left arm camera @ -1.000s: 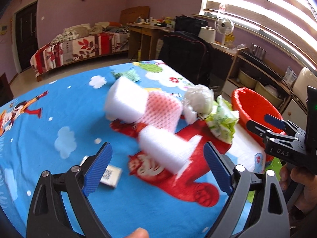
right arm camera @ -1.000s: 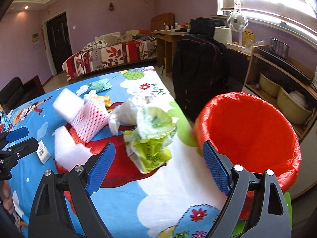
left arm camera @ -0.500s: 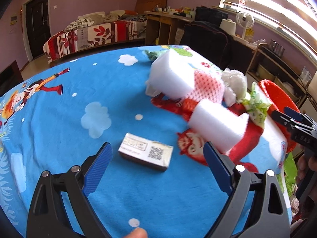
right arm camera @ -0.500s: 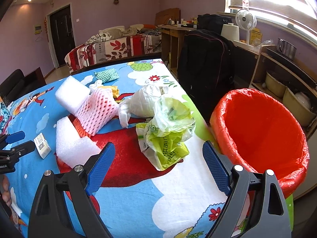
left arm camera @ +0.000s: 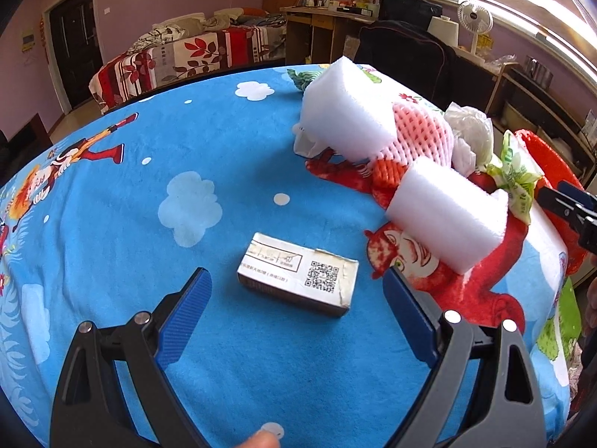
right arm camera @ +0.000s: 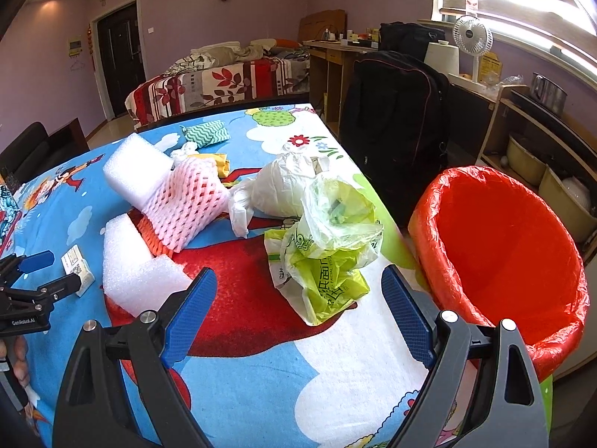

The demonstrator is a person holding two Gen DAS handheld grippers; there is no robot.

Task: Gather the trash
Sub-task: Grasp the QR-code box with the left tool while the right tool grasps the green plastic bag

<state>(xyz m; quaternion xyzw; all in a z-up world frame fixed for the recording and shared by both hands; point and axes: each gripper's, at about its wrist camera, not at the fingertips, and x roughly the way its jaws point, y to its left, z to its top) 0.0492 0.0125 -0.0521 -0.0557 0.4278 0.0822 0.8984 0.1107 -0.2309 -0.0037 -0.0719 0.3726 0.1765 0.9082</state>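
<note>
Hovering over the near part of the table (left arm camera: 112, 224), the left gripper (left arm camera: 296, 283) has its blue-padded fingers spread wide, with the small cardboard box (left arm camera: 298, 278) lying flat on the cartoon-printed cloth just ahead of the gap between them and touching neither pad. That box looks light and fairly stiff, though one end is torn and creased, so it would probably crush a little if squeezed hard; taking it across its two long sides, near the middle, seems the safest hold, since the printed top is smooth and may slide. Beyond it, toward the far right corner, two white foam blocks (left arm camera: 451, 220) lie with a pink foam net (right arm camera: 186, 205) between them; all look nearly weightless and springy, likely to give under the pads and to need a deep bite. The right gripper (right arm camera: 298, 295) is likewise spread and holding nothing, pointed at the green plastic bag (right arm camera: 324, 261) near the table's right edge, with a white plastic bag (right arm camera: 280, 184) touching it on the far side. Both bags look thin, limp and slippery, so pinching a bunched fold should hold better than the smooth flank. Just beyond the right edge stands the red-lined bin (right arm camera: 500, 246), its mouth open; what it holds cannot be told.
</note>
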